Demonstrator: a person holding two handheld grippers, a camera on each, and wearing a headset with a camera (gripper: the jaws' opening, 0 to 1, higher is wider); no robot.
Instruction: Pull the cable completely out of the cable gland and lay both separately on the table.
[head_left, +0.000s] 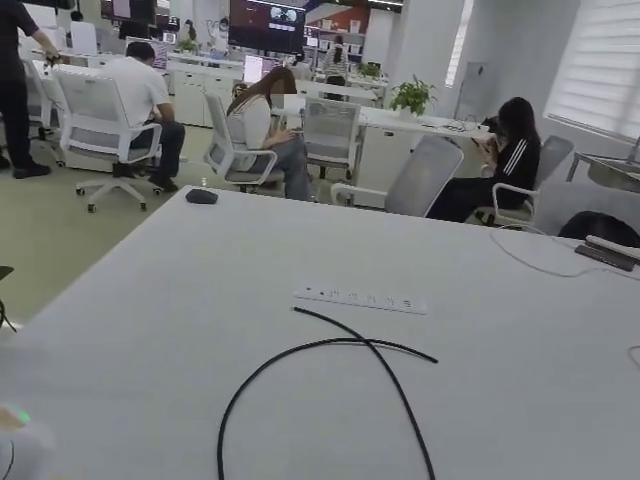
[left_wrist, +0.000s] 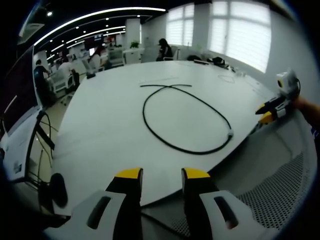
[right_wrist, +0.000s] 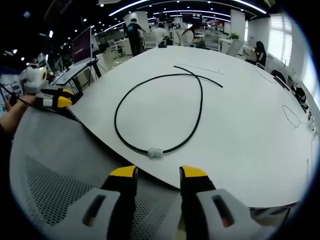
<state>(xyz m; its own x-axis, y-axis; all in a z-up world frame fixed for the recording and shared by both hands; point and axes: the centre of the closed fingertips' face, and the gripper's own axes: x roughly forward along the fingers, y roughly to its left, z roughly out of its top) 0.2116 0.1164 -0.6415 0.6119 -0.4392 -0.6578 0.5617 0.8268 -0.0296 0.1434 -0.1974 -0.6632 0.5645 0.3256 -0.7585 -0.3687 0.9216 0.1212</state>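
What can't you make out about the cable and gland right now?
Head view: near loop of the cable cut off by the bottom edge.
Left gripper view: cable gland too small for detail.
Right gripper view: whether the gland is tight or loosened, too small to tell.

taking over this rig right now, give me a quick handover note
Left gripper: open, empty, back from the table edge.
Right gripper: open, empty, also short of the table edge.
The black cable lies in a loop on the table. The white cable gland sits on the loop near the table's front edge, apparently threaded on.
Done: nothing yet.
Left: grip the gland, pull the cable fully out, lay both apart.
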